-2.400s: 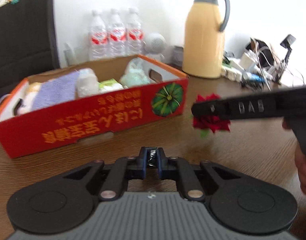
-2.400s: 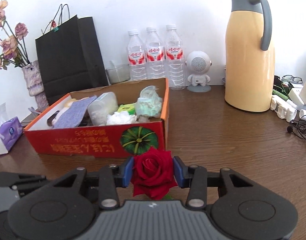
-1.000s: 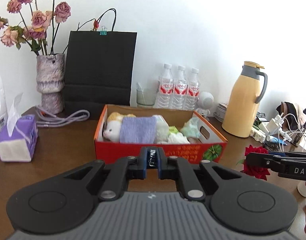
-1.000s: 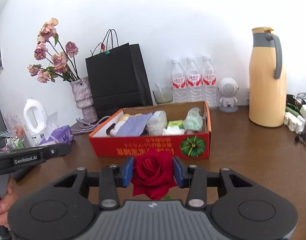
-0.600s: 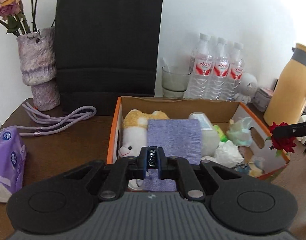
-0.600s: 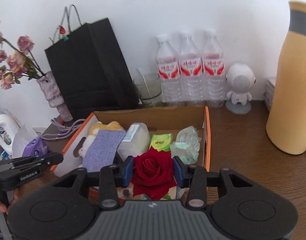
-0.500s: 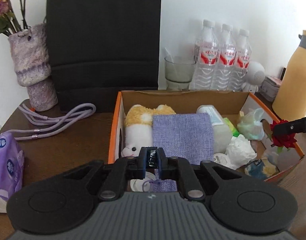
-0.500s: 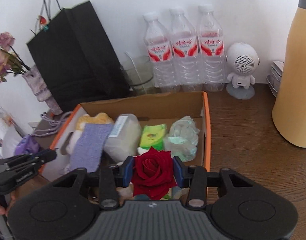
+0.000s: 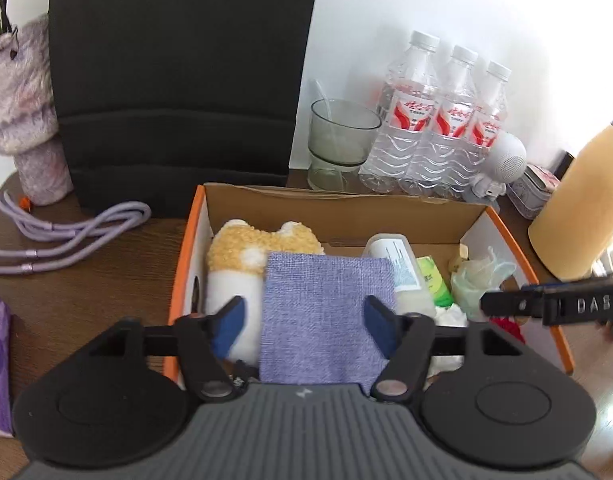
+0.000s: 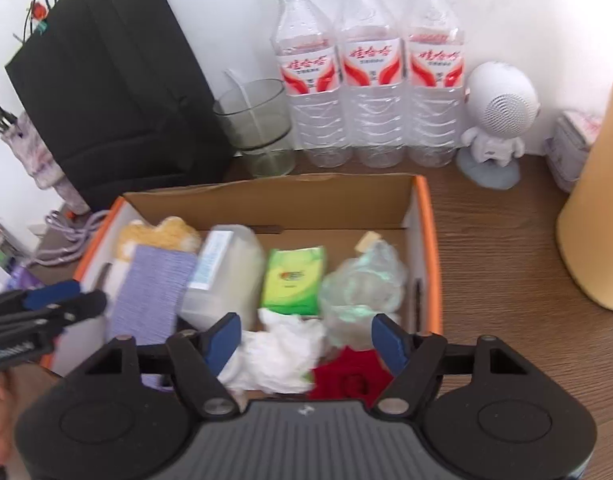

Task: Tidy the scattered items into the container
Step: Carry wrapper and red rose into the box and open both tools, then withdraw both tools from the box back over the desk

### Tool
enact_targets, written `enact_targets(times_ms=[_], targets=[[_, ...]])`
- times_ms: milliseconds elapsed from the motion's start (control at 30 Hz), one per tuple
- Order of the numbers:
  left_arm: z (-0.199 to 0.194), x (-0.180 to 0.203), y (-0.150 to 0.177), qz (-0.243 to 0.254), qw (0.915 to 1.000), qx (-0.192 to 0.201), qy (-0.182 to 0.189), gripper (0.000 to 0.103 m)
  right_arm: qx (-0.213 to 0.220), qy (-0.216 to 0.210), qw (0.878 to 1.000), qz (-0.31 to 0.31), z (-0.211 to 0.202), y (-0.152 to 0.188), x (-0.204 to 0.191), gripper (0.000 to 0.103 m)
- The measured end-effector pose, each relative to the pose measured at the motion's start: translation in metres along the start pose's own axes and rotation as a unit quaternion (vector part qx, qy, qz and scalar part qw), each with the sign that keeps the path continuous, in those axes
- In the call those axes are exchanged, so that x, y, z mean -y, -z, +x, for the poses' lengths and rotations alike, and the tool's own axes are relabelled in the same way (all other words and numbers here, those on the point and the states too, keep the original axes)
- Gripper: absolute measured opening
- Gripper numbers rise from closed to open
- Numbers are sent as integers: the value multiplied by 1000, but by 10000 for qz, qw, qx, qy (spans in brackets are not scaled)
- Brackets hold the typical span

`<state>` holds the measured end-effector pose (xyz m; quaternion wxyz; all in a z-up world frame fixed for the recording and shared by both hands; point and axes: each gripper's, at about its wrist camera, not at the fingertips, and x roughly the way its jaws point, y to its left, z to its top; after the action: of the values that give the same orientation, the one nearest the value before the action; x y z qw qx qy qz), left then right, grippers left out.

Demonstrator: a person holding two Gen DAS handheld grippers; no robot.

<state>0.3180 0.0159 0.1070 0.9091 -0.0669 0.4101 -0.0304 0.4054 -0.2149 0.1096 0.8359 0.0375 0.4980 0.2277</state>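
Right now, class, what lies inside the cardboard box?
Inside the box: a plush toy, purple cloth, plastic jar, green tissue pack, bagged item, crumpled tissue and red rose. Whatever lies beneath them is covered.

The wooden table (image 10: pixel 502 248) carries an open box (image 10: pixel 426 224), a black bag (image 9: pixel 178 80), three bottles (image 10: pixel 370 68), a glass (image 10: pixel 254 124), a vase (image 9: pixel 26 120), a purple cord (image 9: pixel 66 232) and a yellow jug (image 9: pixel 578 208).

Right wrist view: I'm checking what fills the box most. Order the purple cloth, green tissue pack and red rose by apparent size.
1. purple cloth
2. green tissue pack
3. red rose, though the camera body partly hides it, so this place is unsure.
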Motion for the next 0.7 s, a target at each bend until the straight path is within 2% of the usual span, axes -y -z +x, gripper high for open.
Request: enact_targets(times_ms=[67,267,567,633,700], targets=[[2,3,1,-290,9995,13,-156,96,-24,3,9999,104,2,-2,-3,79],[8,15,18,-47,9992,-213,-335,97,-42,283,9995,-96,5,11,-9,80],[-12,29,30,244,9985,283,-404,100,787,501,9953,-244,-15,42,-14,81],[-17,31,33,308,9976,474,-405,100,947,539,9937,-277,-17,48,-16,81],[-23,33,39,315,9959,744,-407,101,1300,456,9900,-300,-25,56,-18,81]])
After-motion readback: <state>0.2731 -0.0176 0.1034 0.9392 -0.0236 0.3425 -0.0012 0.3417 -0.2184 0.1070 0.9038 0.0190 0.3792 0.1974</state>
